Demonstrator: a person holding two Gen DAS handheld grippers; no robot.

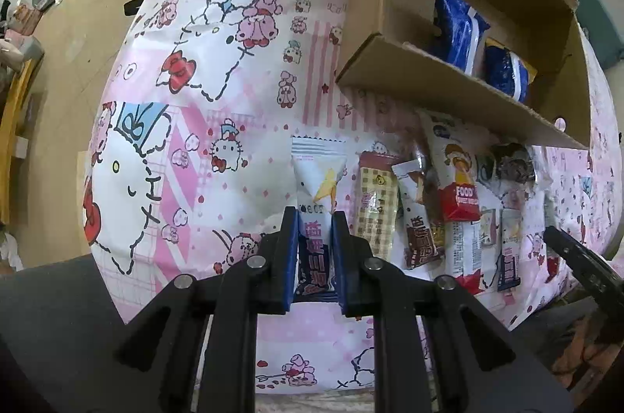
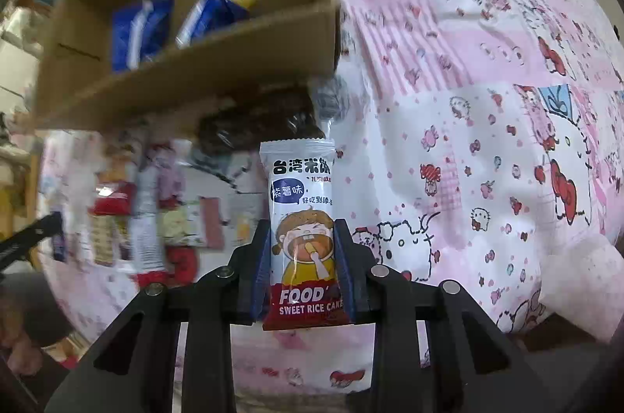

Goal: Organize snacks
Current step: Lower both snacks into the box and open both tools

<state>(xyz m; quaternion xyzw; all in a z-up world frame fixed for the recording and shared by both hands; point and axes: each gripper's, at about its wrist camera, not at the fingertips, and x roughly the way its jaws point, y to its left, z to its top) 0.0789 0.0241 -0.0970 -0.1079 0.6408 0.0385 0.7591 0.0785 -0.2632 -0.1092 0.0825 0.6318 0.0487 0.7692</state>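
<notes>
While both my tongs point steeply down, the biggest thing under them is the pink-and-white cartoon cloth (image 1: 218, 70) that covers the whole surface. On it stands an open cardboard box (image 1: 460, 89), its near wall toward me, and inside lie two blue snack packs (image 1: 462, 31) side by side against the far side. Just in front of the box, on the cloth, a row of loose snack packets (image 1: 436, 214) lies close together, some overlapping; behind them, near the box wall, sits a dark clear-wrapped snack (image 1: 511, 163). That row looks blurred in my right wrist view.

My left tongs (image 1: 315, 218) are clamped on a white sachet with a yellow triangle and a dark blue lower half (image 1: 318, 187); its top sticks out past the blue pads, left of the row and apart from it.

My right tongs (image 2: 303, 229) are pressed against both edges of a rice cake packet (image 2: 302, 210), white above with a cartoon face and a red band reading "FOOD SWEET RICE CAKE" below. It stands upright between the pads, in front of the box's near corner.
</notes>
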